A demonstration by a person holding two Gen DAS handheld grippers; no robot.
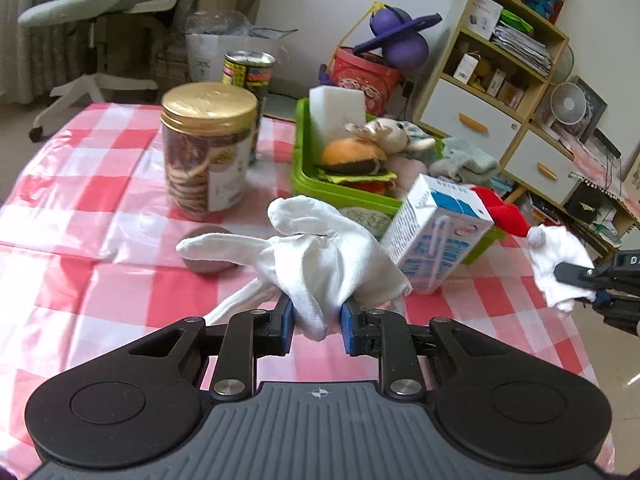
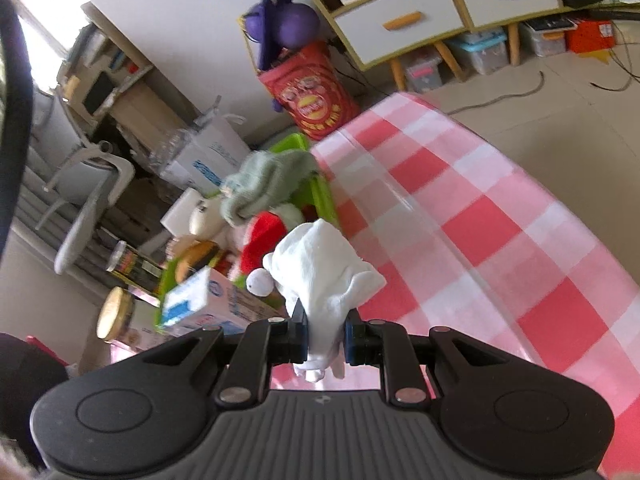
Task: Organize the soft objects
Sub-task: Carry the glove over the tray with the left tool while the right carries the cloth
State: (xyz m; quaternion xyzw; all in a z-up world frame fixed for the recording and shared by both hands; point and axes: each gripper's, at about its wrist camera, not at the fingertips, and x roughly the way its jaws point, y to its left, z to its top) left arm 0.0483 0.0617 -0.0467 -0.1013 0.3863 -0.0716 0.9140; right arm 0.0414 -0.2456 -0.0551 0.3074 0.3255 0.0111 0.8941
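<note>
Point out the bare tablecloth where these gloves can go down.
Bare cloth lies left of the cookie jar, and right of the green basket toward the table edge. It is crowded around the milk carton, metal disc and basket.

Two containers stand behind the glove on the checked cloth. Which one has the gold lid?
The clear cookie jar, nearer the left gripper. Its gold screw lid is closed over stacked biscuits; the dark printed can behind it has a silvery top.

Right tongs (image 2: pixel 326 338) pinching white cloth (image 2: pixel 324 276), green basket (image 2: pixel 320 196) beyond, checkered tablecloth (image 2: pixel 500 240)
</note>
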